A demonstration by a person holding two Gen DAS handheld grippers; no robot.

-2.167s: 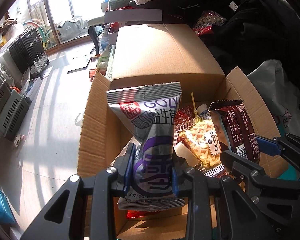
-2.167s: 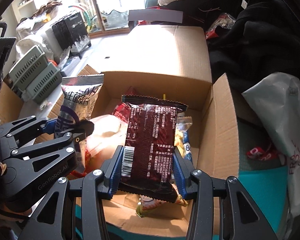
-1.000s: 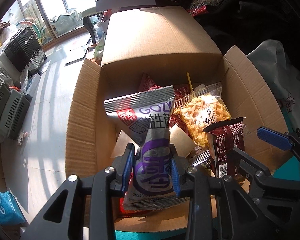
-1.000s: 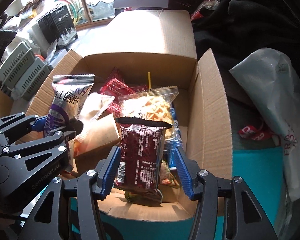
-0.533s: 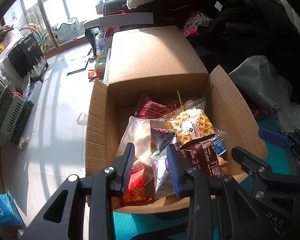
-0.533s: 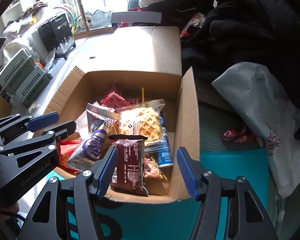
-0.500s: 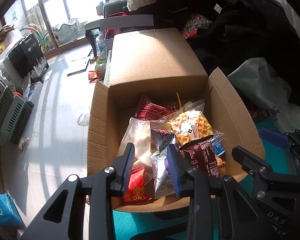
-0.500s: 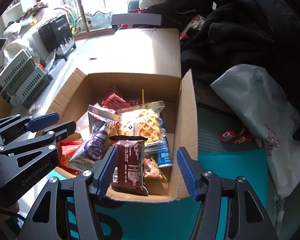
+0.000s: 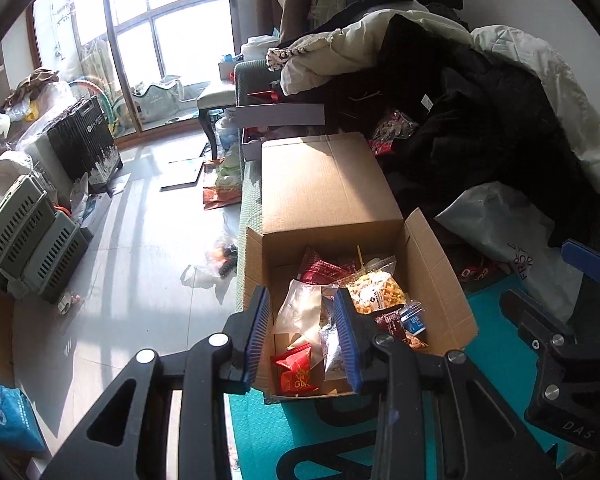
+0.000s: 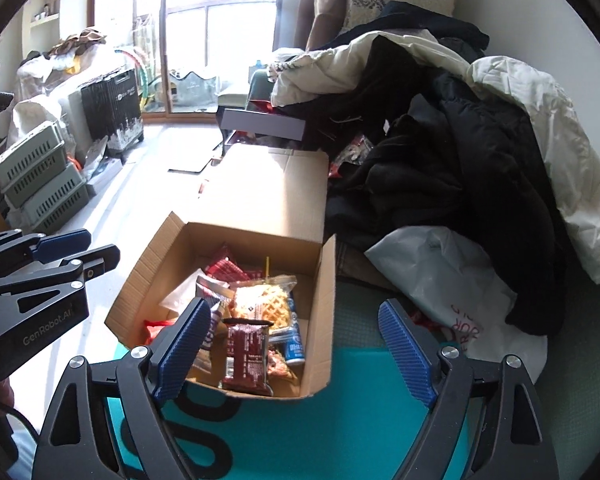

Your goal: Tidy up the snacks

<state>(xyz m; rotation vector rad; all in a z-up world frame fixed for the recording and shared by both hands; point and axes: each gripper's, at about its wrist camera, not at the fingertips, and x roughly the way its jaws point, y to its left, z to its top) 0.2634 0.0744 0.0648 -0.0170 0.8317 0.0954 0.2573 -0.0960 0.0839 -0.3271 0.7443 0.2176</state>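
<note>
An open cardboard box [image 9: 432, 256] [image 10: 324, 300] of snacks sits on a teal mat [image 10: 340, 420]. Inside lie a silver-purple packet [image 9: 330, 344], a dark brown packet [image 10: 246, 356] [image 9: 390, 324], a waffle pack [image 10: 262, 300] [image 9: 374, 292] and a red packet [image 9: 296, 372]. My left gripper [image 9: 300, 300] hangs above the box's near left corner, jaws drawn close with nothing between them. It also shows at the left of the right wrist view [image 10: 96, 256]. My right gripper [image 10: 294, 306] [image 9: 540, 276] is above the box's near right side, its jaws opening wide and empty.
A white plastic bag [image 10: 440, 280] and a heap of dark and cream clothes [image 10: 420, 184] lie right of and behind the box. Grey crates [image 9: 32, 236] and black cases stand on the sunlit floor to the left. A blue bag [image 9: 4, 412] lies at the near left.
Both grippers let go of their packets, the purple and the dark brown, which now lie in the box. Both have risen and pulled back. The right jaws have spread wider.
</note>
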